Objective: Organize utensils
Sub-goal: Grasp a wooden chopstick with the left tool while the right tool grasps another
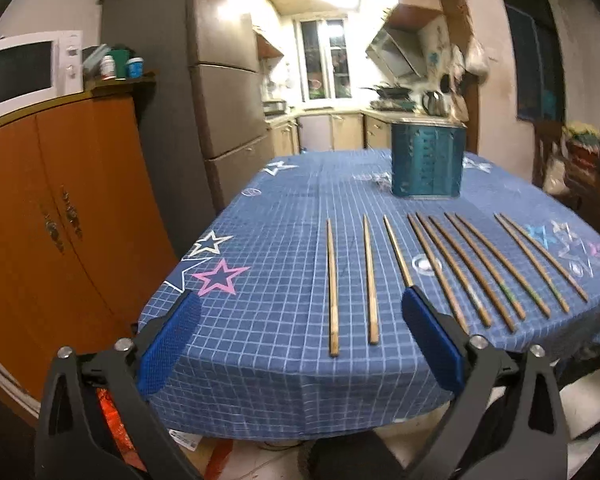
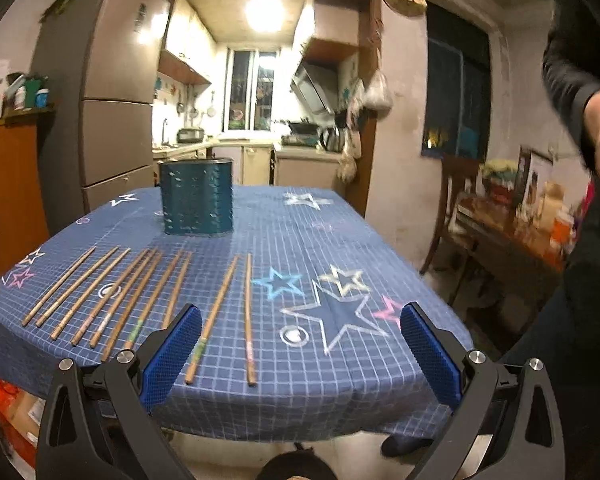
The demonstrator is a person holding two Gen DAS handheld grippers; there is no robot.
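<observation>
Both grippers, left [image 1: 300,312] and right [image 2: 300,326], hang wide apart, holding nothing. Wooden chopsticks [image 1: 440,268] lie in a row before the teal utensil holder [image 1: 427,162].

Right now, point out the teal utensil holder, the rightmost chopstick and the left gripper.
teal utensil holder [image 2: 197,202]: right wrist view, middle of its front wall.
rightmost chopstick [image 2: 249,320]: right wrist view, mid-shaft.
left gripper [image 1: 298,344]: left wrist view, midway between its open fingertips.
</observation>
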